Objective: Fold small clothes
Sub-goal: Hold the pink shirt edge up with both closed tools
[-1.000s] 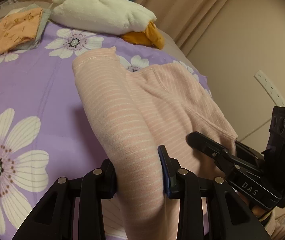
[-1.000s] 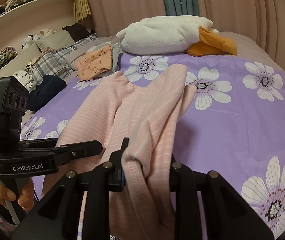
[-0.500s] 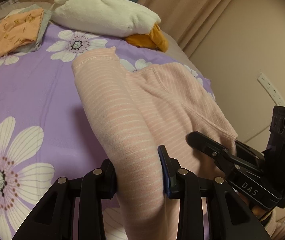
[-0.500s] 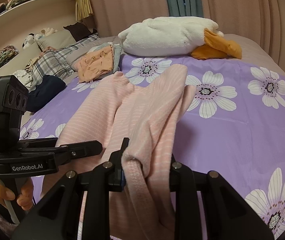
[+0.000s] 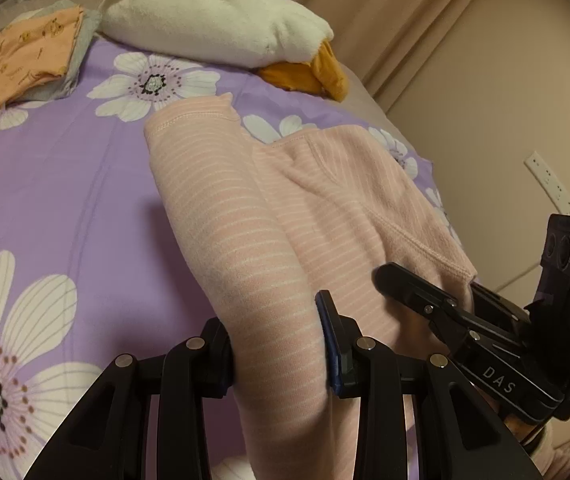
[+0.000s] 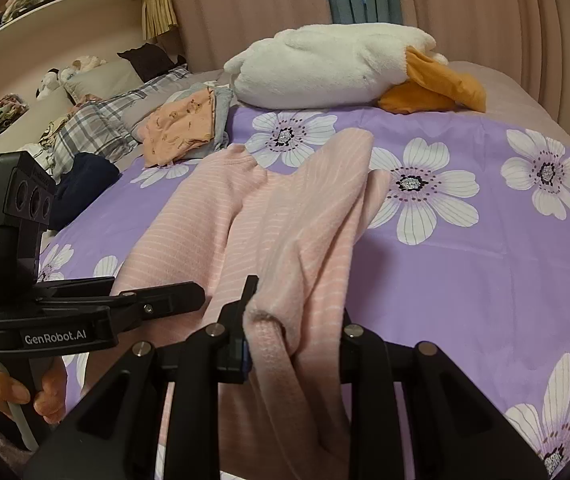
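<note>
A pair of pink striped trousers [image 5: 241, 208] [image 6: 285, 216] lies on the purple flowered bed cover [image 5: 65, 200] [image 6: 485, 272], legs stretched toward the far side. My left gripper [image 5: 277, 344] is shut on the near end of one side, the cloth bunched between its pads. My right gripper [image 6: 293, 336] is shut on the ribbed waistband at the other side. Each gripper shows in the other's view: the right gripper [image 5: 485, 340] to the right, the left gripper [image 6: 97, 316] to the left, held by a hand [image 6: 25, 392].
A white and orange plush duck [image 5: 225, 24] [image 6: 349, 72] lies at the far end of the bed. Folded orange and grey clothes [image 5: 25, 56] [image 6: 185, 124] are stacked at the far left. Pillows, a dark garment [image 6: 81, 188] and shelves line the left side.
Both grippers have moved forward over the bed and slightly down, carrying the trousers' near end with them; the duck and the folded stack look closer. Both grips are unchanged.
</note>
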A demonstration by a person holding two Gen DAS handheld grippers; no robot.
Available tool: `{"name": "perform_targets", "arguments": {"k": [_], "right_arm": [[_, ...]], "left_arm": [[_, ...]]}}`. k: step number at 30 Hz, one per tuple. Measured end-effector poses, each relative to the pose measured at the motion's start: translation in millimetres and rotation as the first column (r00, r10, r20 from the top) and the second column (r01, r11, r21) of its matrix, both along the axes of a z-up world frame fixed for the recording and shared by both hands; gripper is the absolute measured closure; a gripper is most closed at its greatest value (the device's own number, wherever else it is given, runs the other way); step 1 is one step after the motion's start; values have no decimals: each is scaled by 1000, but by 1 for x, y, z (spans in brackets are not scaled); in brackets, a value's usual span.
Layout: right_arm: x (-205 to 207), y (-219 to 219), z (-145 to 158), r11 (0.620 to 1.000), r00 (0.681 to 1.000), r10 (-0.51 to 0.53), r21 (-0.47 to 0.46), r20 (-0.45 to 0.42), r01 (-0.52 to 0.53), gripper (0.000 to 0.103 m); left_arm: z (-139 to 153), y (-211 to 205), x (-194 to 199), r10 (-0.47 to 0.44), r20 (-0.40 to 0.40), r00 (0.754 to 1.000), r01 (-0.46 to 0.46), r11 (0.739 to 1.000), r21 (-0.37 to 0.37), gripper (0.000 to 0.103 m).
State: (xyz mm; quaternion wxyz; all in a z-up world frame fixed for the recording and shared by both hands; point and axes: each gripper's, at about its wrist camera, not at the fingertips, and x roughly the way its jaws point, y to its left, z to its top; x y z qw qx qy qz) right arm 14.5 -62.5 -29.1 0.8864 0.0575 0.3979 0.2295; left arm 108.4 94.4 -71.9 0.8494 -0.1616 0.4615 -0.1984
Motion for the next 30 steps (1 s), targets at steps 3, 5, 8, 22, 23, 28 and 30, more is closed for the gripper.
{"name": "perform_targets", "arguments": {"k": [3, 5, 8, 22, 23, 28, 30], "right_arm": [[6, -1, -5, 1000, 1000, -4, 0, -5, 4, 79], [10, -1, -9, 1000, 1000, -5, -2, -6, 5, 79], [16, 0, -13, 1000, 1000, -8, -7, -4, 8, 79], [43, -7, -32, 1000, 1000, -24, -10, -3, 24, 79], [45, -7, -34, 1000, 1000, -26, -10, -5, 26, 79], [52, -9, -42, 999, 999, -29, -15, -17, 29, 79], [55, -10, -46, 999, 999, -29, -15, -24, 29, 79]], "left_arm": [[-3, 0, 6, 0, -5, 1000, 0, 1000, 1, 69], [-6, 0, 9, -1, -7, 1000, 1, 1000, 1, 69], [-9, 0, 16, -2, -11, 1000, 2, 1000, 6, 69], [-24, -7, 39, -19, -18, 1000, 20, 999, 28, 69], [-25, -8, 40, -21, -19, 1000, 21, 999, 29, 69], [-33, -10, 48, -27, -34, 999, 28, 999, 39, 69], [-36, -12, 49, -27, -39, 999, 29, 999, 43, 69]]}}
